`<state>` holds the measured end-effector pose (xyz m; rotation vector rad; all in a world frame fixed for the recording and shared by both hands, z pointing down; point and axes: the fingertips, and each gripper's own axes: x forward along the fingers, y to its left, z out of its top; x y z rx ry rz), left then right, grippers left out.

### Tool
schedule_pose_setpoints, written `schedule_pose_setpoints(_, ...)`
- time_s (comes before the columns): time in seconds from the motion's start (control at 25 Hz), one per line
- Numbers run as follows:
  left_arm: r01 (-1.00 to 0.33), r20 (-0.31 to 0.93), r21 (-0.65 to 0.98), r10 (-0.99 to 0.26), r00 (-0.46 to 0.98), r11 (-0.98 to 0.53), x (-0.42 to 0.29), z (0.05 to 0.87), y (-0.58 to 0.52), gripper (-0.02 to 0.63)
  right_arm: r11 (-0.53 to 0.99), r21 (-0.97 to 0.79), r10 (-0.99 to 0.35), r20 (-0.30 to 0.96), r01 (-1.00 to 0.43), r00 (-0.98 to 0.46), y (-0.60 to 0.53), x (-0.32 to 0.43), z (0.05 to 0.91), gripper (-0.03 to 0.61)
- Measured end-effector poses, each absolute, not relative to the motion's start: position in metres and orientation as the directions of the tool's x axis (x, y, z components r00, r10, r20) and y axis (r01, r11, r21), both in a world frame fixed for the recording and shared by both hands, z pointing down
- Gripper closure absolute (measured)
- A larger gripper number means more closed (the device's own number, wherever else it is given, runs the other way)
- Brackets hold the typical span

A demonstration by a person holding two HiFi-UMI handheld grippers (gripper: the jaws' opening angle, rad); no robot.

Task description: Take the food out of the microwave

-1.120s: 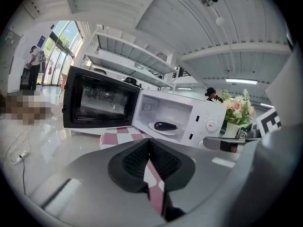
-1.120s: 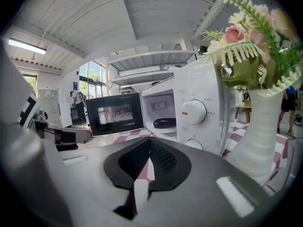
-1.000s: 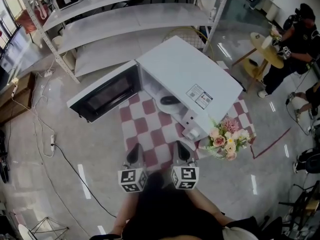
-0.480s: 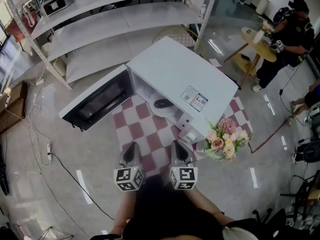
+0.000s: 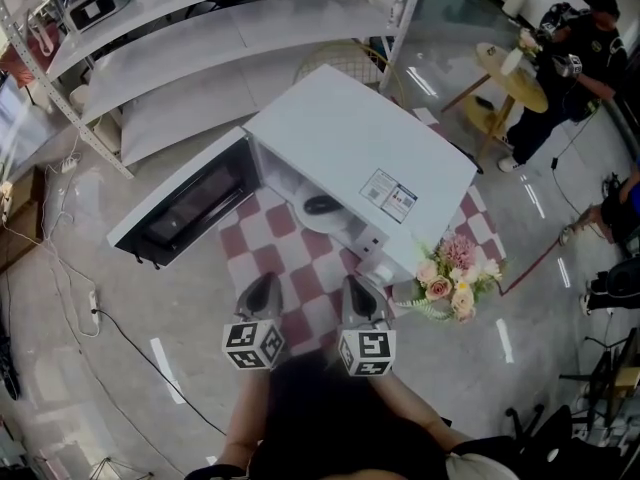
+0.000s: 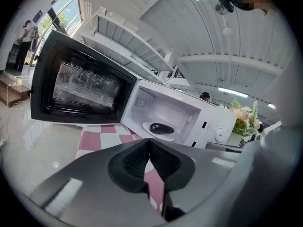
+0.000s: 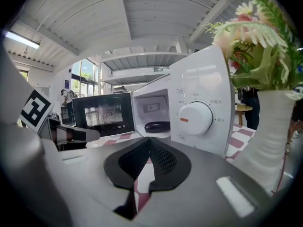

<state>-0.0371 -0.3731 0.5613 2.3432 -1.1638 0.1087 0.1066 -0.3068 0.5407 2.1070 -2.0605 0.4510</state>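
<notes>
A white microwave stands on a red-and-white checked mat, its black-windowed door swung wide to the left. Inside, a dark oval food item lies on a white plate; it also shows in the left gripper view as the dark food and in the right gripper view as the dark food. My left gripper and right gripper hover side by side in front of the cavity, both shut and holding nothing, well short of the plate.
A white vase of pink flowers stands at the microwave's front right corner, close to my right gripper; the flowers fill the right gripper view's right side. White shelving runs behind. A person stands by a round table at far right.
The view has shifted slightly, so the microwave sits a little more left and higher in frame. Both grippers stay shut at about the same distance from the cavity.
</notes>
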Motion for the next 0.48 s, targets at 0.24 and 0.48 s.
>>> schedule_pose_setpoints(0.24, -0.713, 0.294, 0.477, -0.672, 0.680, -0.514, -0.025, 0.566, -0.389, 0.604, -0.044, -0.094, -0.946, 0.324, -0.995, 0.011, -0.309, 0.105, 0.539, 0.578)
schedule_pose_setpoints(0.48, -0.630, 0.289, 0.623, -0.611, 0.737, -0.465, -0.015, 0.576, -0.406, 0.603, -0.038, -0.092, -0.943, 0.333, -0.995, 0.006, -0.309, 0.102, 0.540, 0.578)
